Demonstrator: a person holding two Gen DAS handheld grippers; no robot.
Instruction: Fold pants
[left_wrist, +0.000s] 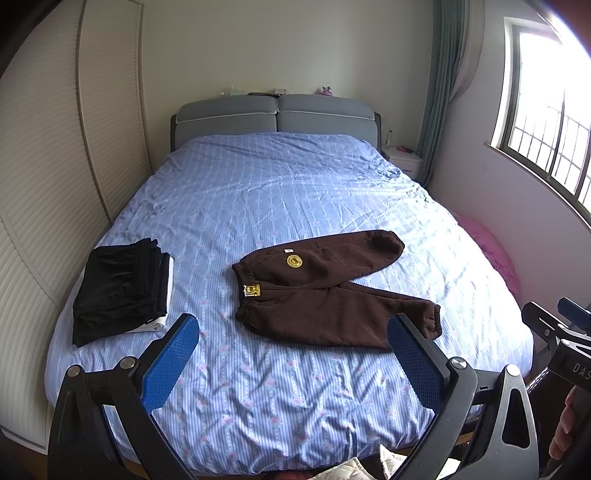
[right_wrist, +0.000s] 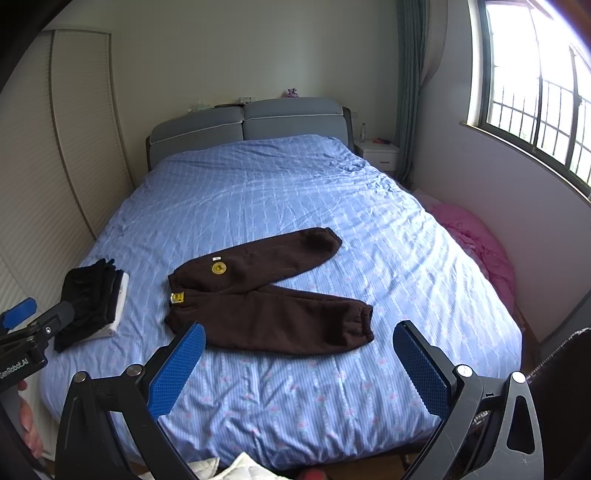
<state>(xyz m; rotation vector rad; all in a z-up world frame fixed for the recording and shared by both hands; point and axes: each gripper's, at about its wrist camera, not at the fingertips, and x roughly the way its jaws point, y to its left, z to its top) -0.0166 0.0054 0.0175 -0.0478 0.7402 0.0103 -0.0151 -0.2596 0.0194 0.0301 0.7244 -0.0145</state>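
Note:
Dark brown fleece pants (left_wrist: 325, 291) (right_wrist: 266, 295) lie spread on the blue bedspread (left_wrist: 280, 199) (right_wrist: 266, 192), waistband to the left, the two legs splayed apart to the right. A round yellow patch (left_wrist: 294, 261) (right_wrist: 218, 268) marks the upper leg. My left gripper (left_wrist: 293, 332) hovers open above the near part of the bed, short of the pants. My right gripper (right_wrist: 299, 339) is open too, held above the bed's near edge in front of the lower leg. Neither holds anything. The other gripper (left_wrist: 557, 325) (right_wrist: 33, 325) shows at each view's side.
A stack of folded black and white clothes (left_wrist: 122, 288) (right_wrist: 92, 302) sits near the bed's left edge. A louvred wardrobe (left_wrist: 48, 184) runs along the left. Pink bedding (right_wrist: 476, 240) lies on the floor on the right, under the window (right_wrist: 535, 92). A white nightstand (right_wrist: 378, 155) stands by the headboard.

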